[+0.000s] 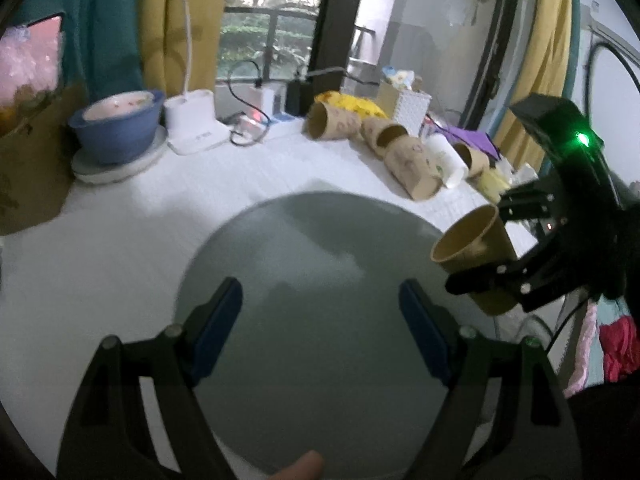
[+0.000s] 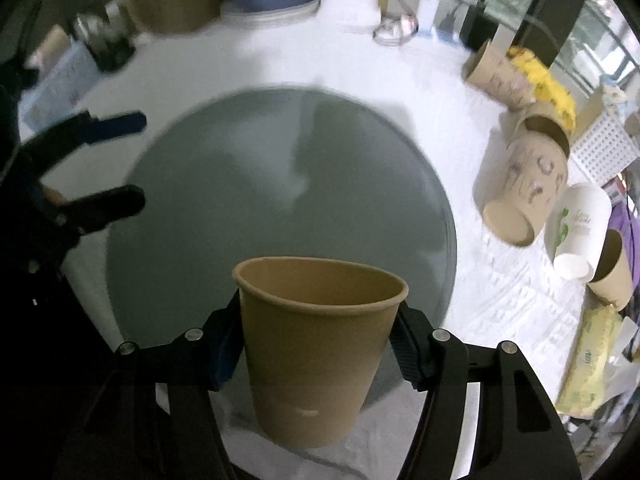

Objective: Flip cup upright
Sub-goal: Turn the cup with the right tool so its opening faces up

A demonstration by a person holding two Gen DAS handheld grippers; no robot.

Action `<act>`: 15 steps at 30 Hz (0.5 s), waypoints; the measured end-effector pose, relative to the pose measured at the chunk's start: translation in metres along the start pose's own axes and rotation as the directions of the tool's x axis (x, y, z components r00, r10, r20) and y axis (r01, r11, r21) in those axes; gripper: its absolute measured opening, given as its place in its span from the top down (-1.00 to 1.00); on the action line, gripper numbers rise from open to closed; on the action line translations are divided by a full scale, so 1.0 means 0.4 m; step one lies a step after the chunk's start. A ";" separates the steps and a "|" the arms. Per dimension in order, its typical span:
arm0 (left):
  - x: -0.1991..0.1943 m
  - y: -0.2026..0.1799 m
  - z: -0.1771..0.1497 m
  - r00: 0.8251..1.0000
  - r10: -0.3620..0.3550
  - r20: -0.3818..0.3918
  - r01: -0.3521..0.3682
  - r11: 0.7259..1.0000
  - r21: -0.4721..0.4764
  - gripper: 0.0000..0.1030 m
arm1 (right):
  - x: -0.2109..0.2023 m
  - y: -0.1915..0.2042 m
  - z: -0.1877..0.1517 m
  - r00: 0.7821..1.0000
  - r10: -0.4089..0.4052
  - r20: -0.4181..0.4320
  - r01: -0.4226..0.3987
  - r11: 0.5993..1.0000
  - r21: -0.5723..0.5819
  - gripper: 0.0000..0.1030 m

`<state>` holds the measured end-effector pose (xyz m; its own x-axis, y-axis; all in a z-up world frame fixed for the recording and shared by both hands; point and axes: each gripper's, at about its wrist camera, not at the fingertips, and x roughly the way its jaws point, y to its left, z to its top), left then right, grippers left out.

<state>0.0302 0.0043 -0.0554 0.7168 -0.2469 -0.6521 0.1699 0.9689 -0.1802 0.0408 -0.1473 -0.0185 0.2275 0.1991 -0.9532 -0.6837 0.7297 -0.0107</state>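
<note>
Right wrist: spare cups [image 2: 520, 196] beside mat [image 2: 224, 200].

No lettering anywhere is sharp enough to read.

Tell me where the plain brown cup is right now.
The plain brown cup is clamped in the right gripper, mouth up, above the near edge of the round grey mat; the left-wrist view shows it at right.

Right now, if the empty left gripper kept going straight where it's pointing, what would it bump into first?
Probably the round grey mat. The left gripper is open, holds nothing, and points down at it, with nothing visible between. Depth is hard to judge here.
</note>
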 end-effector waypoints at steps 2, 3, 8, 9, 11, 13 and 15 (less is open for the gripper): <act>-0.009 0.010 0.013 1.000 0.024 0.008 -0.024 1.000 0.004 -0.59 | -0.015 0.012 0.010 0.997 0.001 0.071 -0.004 0.999 0.040 -0.29; -0.012 0.014 0.018 0.999 0.032 0.012 -0.032 0.999 0.005 -0.59 | -0.019 0.017 0.007 0.995 0.008 0.101 -0.014 0.998 0.058 -0.29; -0.020 0.034 0.036 0.998 0.061 0.025 -0.061 0.998 0.000 -0.59 | -0.028 0.042 0.027 0.960 0.016 0.281 -0.044 0.994 0.096 -0.29; -0.022 0.037 0.037 0.997 0.065 0.032 -0.065 0.998 -0.002 -0.59 | -0.033 0.051 0.033 0.947 0.015 0.322 -0.045 0.995 0.085 -0.29; -0.030 0.051 0.039 0.996 0.067 0.054 -0.066 0.998 -0.026 -0.59 | -0.039 0.061 0.045 0.915 0.052 0.399 -0.084 0.994 0.063 -0.29; -0.033 0.068 0.040 0.996 0.069 0.065 -0.065 0.996 -0.057 -0.59 | -0.038 0.070 0.055 0.888 0.082 0.452 -0.116 0.992 0.047 -0.29; -0.033 0.089 0.044 0.995 0.071 0.076 -0.064 0.994 -0.089 -0.59 | -0.027 0.080 0.075 0.869 0.086 0.487 -0.118 0.992 0.036 -0.29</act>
<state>0.0386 0.0422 -0.0402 0.7763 -0.1756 -0.6054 0.0625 0.9771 -0.2032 0.0374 -0.1066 0.0006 0.4766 0.5542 -0.6824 -0.6802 0.7242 0.1130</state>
